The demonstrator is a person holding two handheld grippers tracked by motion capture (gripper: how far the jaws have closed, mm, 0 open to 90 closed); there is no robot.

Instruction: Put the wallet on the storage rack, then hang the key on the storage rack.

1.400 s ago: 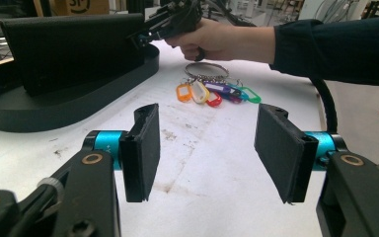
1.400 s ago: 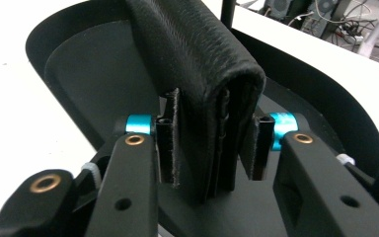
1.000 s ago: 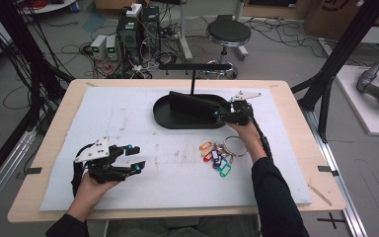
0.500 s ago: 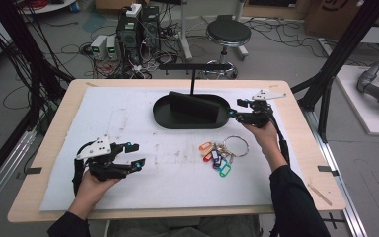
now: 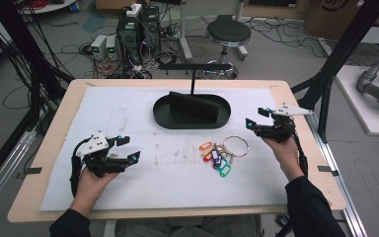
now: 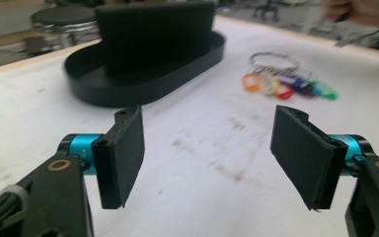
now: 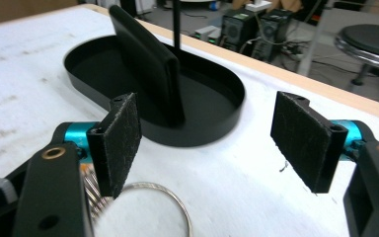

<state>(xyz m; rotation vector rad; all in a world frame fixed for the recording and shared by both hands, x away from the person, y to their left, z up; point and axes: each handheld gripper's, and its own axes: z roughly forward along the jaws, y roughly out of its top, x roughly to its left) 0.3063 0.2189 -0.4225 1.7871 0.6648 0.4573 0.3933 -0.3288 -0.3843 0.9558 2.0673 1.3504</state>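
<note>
A bunch of keys with coloured tags on a metal ring (image 5: 219,154) lies on the white mat, right of centre. Behind it stands a black oval tray (image 5: 163,117) with an upright block in it and a thin post bearing a crossbar (image 5: 193,66). My left gripper (image 5: 130,148) hovers at the front left, open and holding nothing; its jaws have just been opening. My right gripper (image 5: 255,117) is to the right of the tray and behind the keys, also open and holding nothing after opening. The left gripper view looks past its gripper (image 6: 208,128) to the tray (image 6: 143,86) and keys (image 6: 286,85). In the right gripper view, the gripper (image 7: 207,123) faces the tray (image 7: 219,123), with the ring (image 7: 170,195) below.
The white mat (image 5: 128,108) covers most of the wooden table (image 5: 59,123). Beyond the far edge are a stool (image 5: 228,32), computer boxes (image 5: 133,29) and cables on the floor. Black frame posts (image 5: 343,49) stand at the table's right and left.
My right gripper has moved away from the tray's right end toward the table's right side, and its jaws have opened wider. The left gripper's jaws have spread too; that hand has stayed put.
</note>
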